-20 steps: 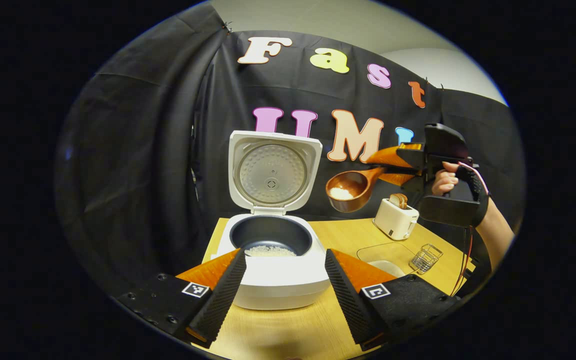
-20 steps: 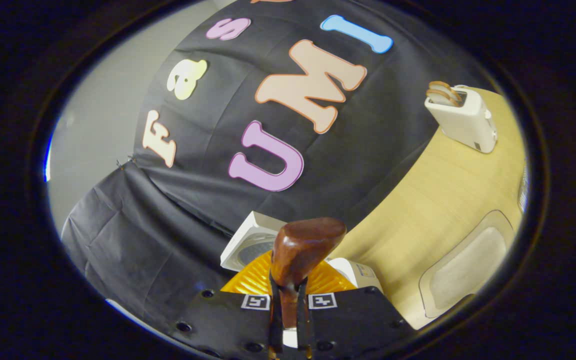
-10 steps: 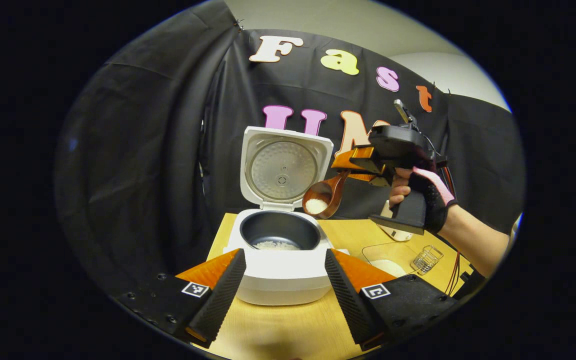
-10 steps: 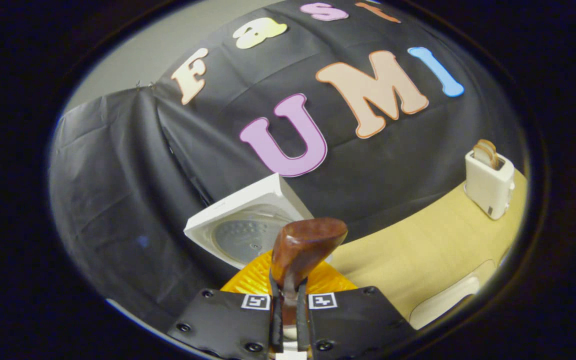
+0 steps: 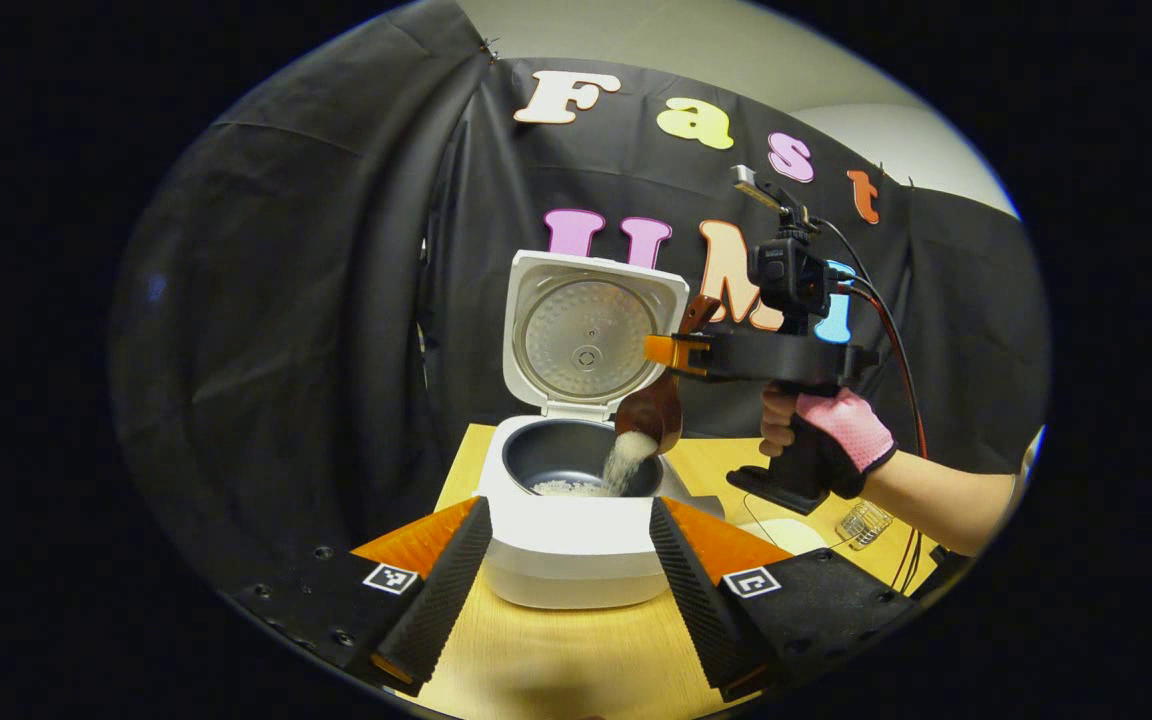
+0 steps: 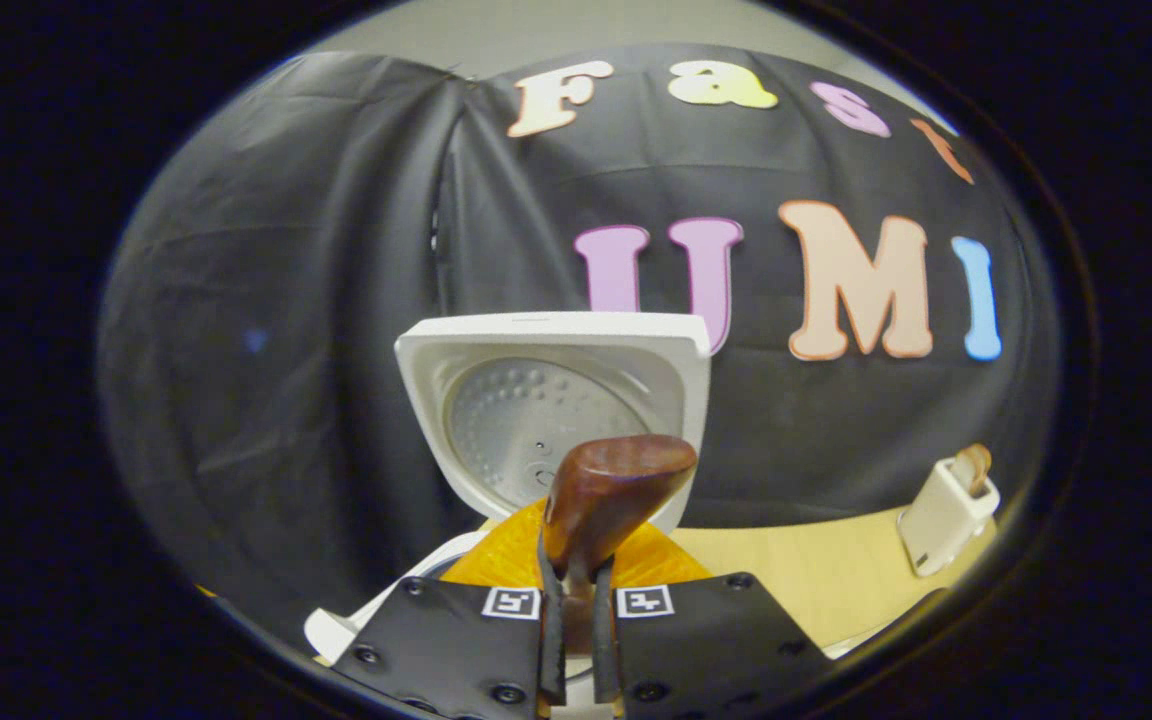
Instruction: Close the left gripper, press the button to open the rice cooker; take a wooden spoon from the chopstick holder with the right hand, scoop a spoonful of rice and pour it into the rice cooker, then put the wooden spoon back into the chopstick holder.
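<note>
White rice cooker (image 5: 576,540) on the wooden table, lid (image 5: 591,335) raised upright at its far side, dark inner pot (image 5: 566,465) exposed with a little rice on its bottom. Brown wooden spoon (image 5: 654,410), tipped bowl-down over the pot's right rim, poured a stream of white rice (image 5: 621,462) into the pot; its handle (image 6: 608,495) pointed upward.

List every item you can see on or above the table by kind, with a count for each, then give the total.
Rice cooker: 1
Wooden spoon: 1
Toaster: 1
Wire chopstick holder: 1
Gripper: 2, left gripper and right gripper
Total: 6
</note>
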Available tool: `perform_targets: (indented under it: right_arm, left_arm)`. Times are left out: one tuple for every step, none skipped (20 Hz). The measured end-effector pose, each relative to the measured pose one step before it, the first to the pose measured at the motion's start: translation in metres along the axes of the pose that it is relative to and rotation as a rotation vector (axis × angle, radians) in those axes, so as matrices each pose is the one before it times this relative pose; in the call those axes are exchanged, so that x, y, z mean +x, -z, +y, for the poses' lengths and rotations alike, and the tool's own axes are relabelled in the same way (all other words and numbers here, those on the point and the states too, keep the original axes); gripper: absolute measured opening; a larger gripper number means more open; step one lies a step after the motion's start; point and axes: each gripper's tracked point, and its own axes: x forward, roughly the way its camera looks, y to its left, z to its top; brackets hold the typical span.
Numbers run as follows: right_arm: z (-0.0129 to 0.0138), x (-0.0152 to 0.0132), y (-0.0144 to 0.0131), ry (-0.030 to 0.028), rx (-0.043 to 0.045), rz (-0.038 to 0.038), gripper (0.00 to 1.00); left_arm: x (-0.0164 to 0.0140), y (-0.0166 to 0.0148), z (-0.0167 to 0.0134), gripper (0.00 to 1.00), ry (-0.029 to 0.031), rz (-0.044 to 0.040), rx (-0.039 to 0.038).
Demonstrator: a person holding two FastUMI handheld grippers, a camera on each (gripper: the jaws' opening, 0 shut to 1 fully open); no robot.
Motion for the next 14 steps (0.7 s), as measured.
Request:
perform_targets:
  right_arm:
    - [0.00652, -0.00051, 0.00273, -0.00963, -0.05099, -0.01085, 0.12]
    - [0.00519, -0.00018, 0.00192, -0.0151, -0.05297, -0.01365, 0.12]
    - [0.0078, -0.00069, 0.00041, -0.01193, -0.04321, -0.01027, 0.12]
    - [0.00605, -0.0033, 0.0023, -0.01124, -0.05018, -0.0127, 0.12]
    - [0.00682, -0.00171, -0.00238, -0.00687, -0.05217, -0.01319, 0.12]
    - [0.00538, -0.00249, -0.00174, -0.00279, -0.05392, -0.01537, 0.12]
    - [0.00428, -0.00227, -0.00223, -0.00225, -0.04793, -0.01573, 0.14]
    - [0.004, -0.00279, -0.00063, -0.00014, -0.03908, -0.01374, 0.15]
    - [0.00403, -0.00286, -0.00182, -0.00399, -0.02721, -0.01052, 0.15]
    - [0.00363, -0.00129, 0.00166, -0.0035, -0.02087, -0.00845, 0.14]
    - [0.00321, -0.00176, -0.00132, -0.00633, -0.00606, -0.00566, 0.14]
    - [-0.00079, -0.00139, -0.00106, -0.00715, 0.00244, -0.00397, 0.14]
    - [-0.00032, -0.00109, -0.00041, -0.0064, 0.01226, 0.00074, 0.13]
    - [-0.00409, 0.00058, 0.00105, -0.00167, 0.01745, 0.00392, 0.13]
  left_arm:
    - [-0.00042, 0.00019, 0.00102, 0.94, -0.00485, 0.00093, 0.00176]
    - [-0.00092, 0.0001, 0.00127, 0.94, -0.00611, -0.00036, 0.00211]
    - [0.00049, 0.00091, 0.00016, 0.94, -0.00463, 0.00015, 0.00063]
    - [-0.00064, -0.00013, 0.00023, 0.94, -0.00347, -0.00024, -0.00046]
    - [-0.00038, 0.00095, 0.00042, 0.94, -0.00295, 0.00086, -0.00132]
    - [-0.00039, 0.00054, 0.00004, 0.94, -0.00182, 0.00337, -0.0026]
    - [-0.00059, 0.00101, 0.00011, 0.94, -0.00161, 0.00216, -0.00242]
    - [-0.00051, -0.00009, -0.00003, 0.94, -0.00167, 0.00107, -0.00148]
    - [-0.00066, 0.0003, 0.00012, 0.94, -0.00155, 0.00074, -0.00061]
    - [-0.00015, -0.00048, -0.00008, 0.94, -0.00073, -0.00036, 0.00062]
    - [-0.00104, 0.00115, 0.00031, 0.94, -0.00011, -0.00096, 0.002]
    - [-0.00022, -0.0006, 0.00005, 0.94, 0.00083, -0.00217, 0.00459]
    - [-0.00004, 0.00048, 0.00059, 0.94, 0.00162, -0.00173, 0.00484]
    - [-0.00009, -0.00061, -0.00016, 0.94, 0.00333, -0.00265, 0.0036]
